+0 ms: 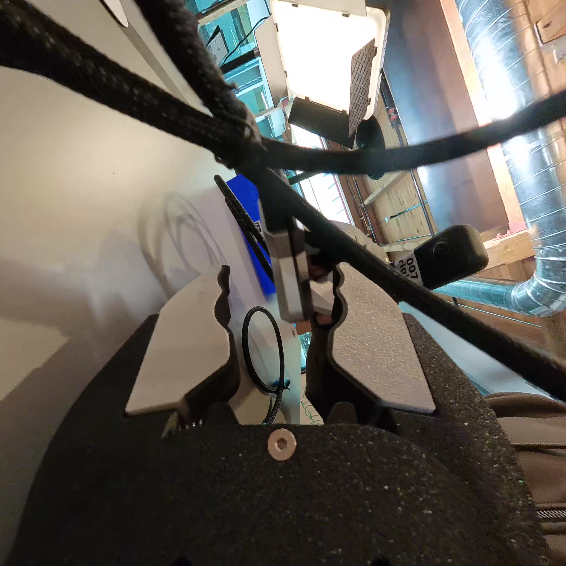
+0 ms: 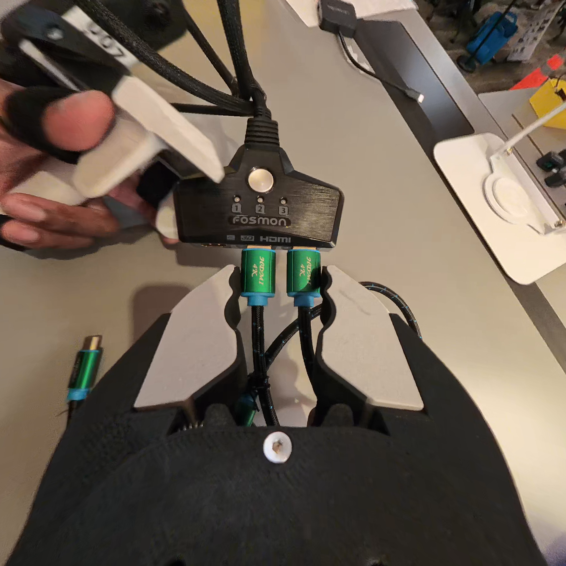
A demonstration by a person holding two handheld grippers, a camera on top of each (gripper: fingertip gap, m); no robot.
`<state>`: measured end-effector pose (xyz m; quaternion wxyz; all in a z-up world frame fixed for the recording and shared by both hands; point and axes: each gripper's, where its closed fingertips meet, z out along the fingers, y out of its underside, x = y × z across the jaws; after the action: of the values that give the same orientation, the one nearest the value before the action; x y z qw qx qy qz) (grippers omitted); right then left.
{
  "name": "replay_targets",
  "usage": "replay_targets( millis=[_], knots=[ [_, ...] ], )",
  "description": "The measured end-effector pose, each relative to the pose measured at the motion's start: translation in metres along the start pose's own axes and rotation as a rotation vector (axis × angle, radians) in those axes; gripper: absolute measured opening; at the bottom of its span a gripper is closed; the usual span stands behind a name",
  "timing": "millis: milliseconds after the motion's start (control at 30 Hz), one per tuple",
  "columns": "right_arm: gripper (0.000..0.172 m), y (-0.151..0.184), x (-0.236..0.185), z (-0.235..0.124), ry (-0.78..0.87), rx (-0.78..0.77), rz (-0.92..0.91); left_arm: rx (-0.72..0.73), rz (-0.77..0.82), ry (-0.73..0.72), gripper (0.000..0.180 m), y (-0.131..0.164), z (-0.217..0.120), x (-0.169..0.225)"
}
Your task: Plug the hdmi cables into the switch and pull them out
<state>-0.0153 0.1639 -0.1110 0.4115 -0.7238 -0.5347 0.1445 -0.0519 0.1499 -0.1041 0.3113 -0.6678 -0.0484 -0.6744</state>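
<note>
Two grippers work over a grey table (image 2: 382,275).

My right gripper (image 2: 280,284) points at a black switch box (image 2: 260,208) lying flat near the middle of the table. Its jaws are drawn in on two green plugs (image 2: 258,272) set side by side, one pad against the outer face of each. Both plugs are seated in the box's near edge, and their black braided cables (image 2: 257,337) run back between my fingers.

My left gripper (image 2: 190,199), held in my hand (image 2: 61,137), reaches the box's left end. Its fingers are spread, one over the box's upper left corner and one beside its lower left corner, clamping nothing.

A white tray (image 2: 477,214) lies at the table's right edge. A third green plug (image 2: 84,373) lies loose on the table, left of my right gripper.
</note>
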Motion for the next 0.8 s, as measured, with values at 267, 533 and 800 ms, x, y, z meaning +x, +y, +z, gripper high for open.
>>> replay_targets(
  millis=[267, 533, 800],
  knots=[
    [0.051, -0.019, -0.019, 0.005, 0.076, 0.046, -0.173, 0.056, -0.024, 0.090, 0.023, -0.008, -0.004, 0.007],
    [0.034, -0.025, -0.018, -0.003, 0.493, -0.028, -0.605, 0.230, -0.029, -0.002, 0.026, -0.028, -0.022, 0.000],
    [0.015, -0.028, -0.021, 0.003, 0.512, -0.039, -0.617, 0.215, -0.005, 0.065, 0.025, -0.024, -0.015, 0.016]
  ],
)
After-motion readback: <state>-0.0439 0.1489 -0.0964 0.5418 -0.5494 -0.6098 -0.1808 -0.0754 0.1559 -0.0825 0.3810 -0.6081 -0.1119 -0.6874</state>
